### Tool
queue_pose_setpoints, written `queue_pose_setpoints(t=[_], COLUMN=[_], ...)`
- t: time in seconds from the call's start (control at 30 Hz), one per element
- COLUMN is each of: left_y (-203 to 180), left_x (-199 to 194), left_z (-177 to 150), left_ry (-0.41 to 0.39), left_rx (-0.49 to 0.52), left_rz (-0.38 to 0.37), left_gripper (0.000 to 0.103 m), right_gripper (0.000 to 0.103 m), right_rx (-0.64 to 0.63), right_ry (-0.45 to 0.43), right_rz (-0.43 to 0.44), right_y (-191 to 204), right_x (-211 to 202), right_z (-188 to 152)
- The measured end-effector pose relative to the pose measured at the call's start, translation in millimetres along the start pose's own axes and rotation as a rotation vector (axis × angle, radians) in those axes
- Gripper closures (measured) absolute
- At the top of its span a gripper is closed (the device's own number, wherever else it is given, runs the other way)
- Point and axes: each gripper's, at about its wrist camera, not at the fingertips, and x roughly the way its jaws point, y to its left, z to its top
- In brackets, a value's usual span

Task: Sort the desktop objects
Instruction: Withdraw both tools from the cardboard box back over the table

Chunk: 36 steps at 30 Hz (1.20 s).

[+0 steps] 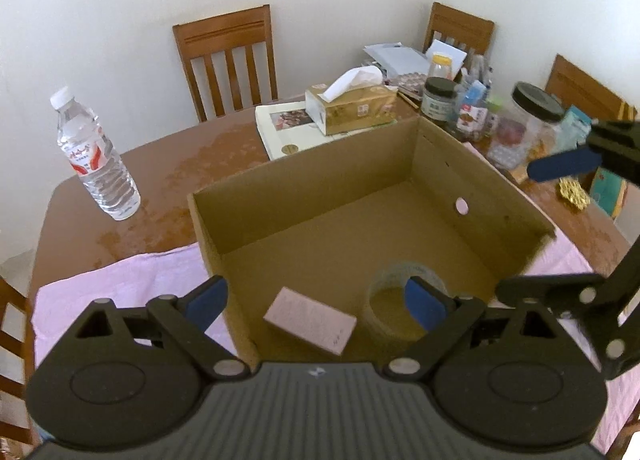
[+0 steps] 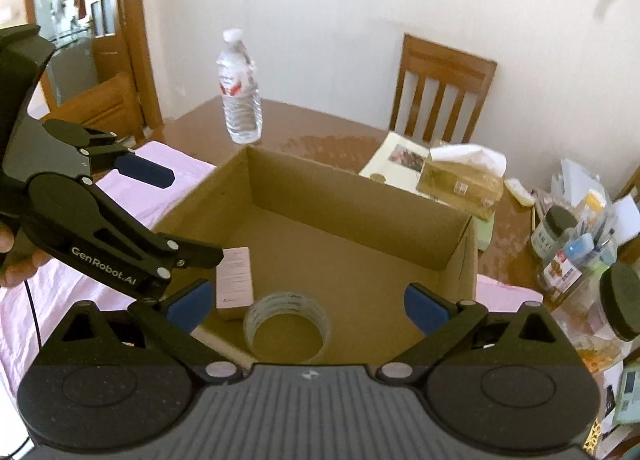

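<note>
An open cardboard box (image 1: pixel 304 176) (image 2: pixel 360 196) stands on the table. Inside it lie a small pink box (image 1: pixel 310 319) (image 2: pixel 235 280) and a roll of clear tape (image 1: pixel 384 324) (image 2: pixel 288 326). My left gripper (image 1: pixel 316 304) is open and empty, above the box's near edge. My right gripper (image 2: pixel 308 306) is open and empty, also above the near edge, over the tape roll. The right gripper shows at the right of the left wrist view (image 1: pixel 568 220). The left gripper shows at the left of the right wrist view (image 2: pixel 176 216).
A water bottle (image 1: pixel 94 156) (image 2: pixel 240 92) stands left of the box. A tissue box (image 1: pixel 352 104) (image 2: pixel 460 176) on a book, jars (image 1: pixel 440 98) and clutter fill the far right. A pink cloth (image 1: pixel 120 292) lies under the box. Wooden chairs (image 1: pixel 228 60) surround the table.
</note>
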Motion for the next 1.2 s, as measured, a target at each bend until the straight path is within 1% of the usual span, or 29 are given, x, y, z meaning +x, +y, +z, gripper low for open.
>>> queue_pose_setpoints(t=[0.1,0.2,0.33,0.5,0.6,0.8,1.0,1.07,1.13,1.2], left_y=[-8.2,-15.0,-30.4,-49.4,-62.5,-88.8,-103.2,-107.3,-111.3,-113.9], left_x=[-13.3,-25.4,-37.6,-49.5,-57.2,-66.6,-74.9,-78.0,-81.4,-83.9], left_z=[-12.6,-25.8,-45.0,-68.7,-84.6,-113.3,-135.2,-140.4,-144.8,-147.6], left_ry=[0.001,0.004,0.016,0.031,0.025,0.043,0.041,0.034,0.017,0.011], left_rx=[-0.006,-0.037,-0.034,-0.046,-0.046,-0.03,-0.007,0.002,0.022,0.041], left_rz=[-0.019,-0.033,-0.009,-0.003,-0.001,-0.006,-0.034,-0.027,-0.009,-0.016], left_gripper=[0.007,0.004,0.004,0.004,0.004,0.004,0.004,0.004,0.004,0.004], right_gripper=[0.0,0.0,0.0,0.0,0.0,0.0,0.0,0.0,0.0,0.0], right_rx=[-0.013,0.002,-0.008,-0.041,-0.05,-0.025,0.016,0.043,0.076,0.104], right_ry=[0.004,0.018,0.03,0.035,0.038,0.043,0.042,0.043,0.047,0.055], right_rz=[0.035,0.045,0.03,0.017,0.019,0.016,-0.038,-0.07,-0.076,-0.101], right_y=[5.0,8.7,17.2,29.5,36.2,45.5,56.7,60.1,62.4,65.2], right_x=[-13.9,-26.9,-42.5,-63.1,-76.6,-96.4,-111.3,-115.3,-119.3,-122.6], right_z=[-9.1,-21.8,-41.7,-65.7,-83.2,-120.5,-152.0,-159.7,-167.6,-175.7])
